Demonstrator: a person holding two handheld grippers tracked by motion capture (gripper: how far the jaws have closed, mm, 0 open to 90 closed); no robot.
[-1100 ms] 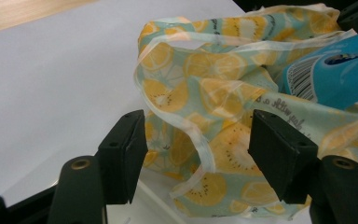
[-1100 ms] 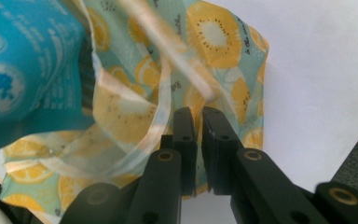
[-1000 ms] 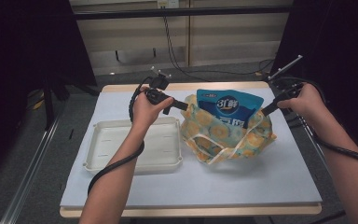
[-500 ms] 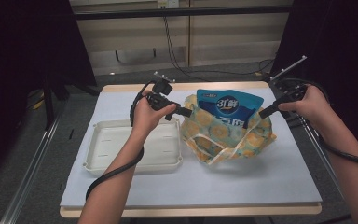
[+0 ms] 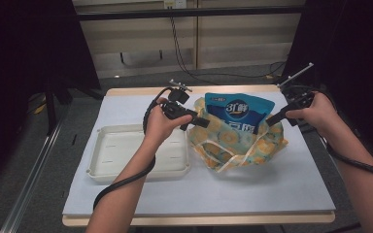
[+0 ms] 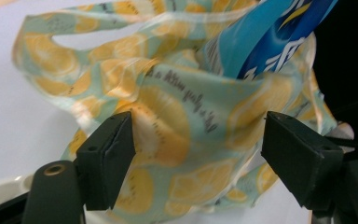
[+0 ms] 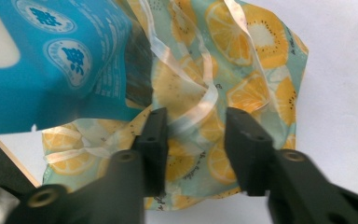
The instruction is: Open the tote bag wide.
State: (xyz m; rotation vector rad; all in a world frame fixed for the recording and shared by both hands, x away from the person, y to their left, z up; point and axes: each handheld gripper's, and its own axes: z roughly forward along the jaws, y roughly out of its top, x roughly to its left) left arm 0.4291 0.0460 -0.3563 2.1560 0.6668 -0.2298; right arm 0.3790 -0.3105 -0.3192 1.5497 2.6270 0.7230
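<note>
On the white-covered counter (image 5: 126,199), beside a white tray (image 5: 111,155), sits the lemon-print bag (image 5: 233,145) holding a blue packet (image 5: 238,114). My left tool (image 6: 196,135) gapes wide around its fabric; my right tool (image 7: 196,126), jaws just closing, straddles a handle strap without pinching.

Right tool (image 5: 271,120) jaws narrower

Glossy thin plastic bag (image 5: 233,143), glossy blue pouch (image 5: 240,111), matt tray (image 5: 126,153).

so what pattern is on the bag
Orange slices on pale green bag, clearest in the left gripper view.
</note>
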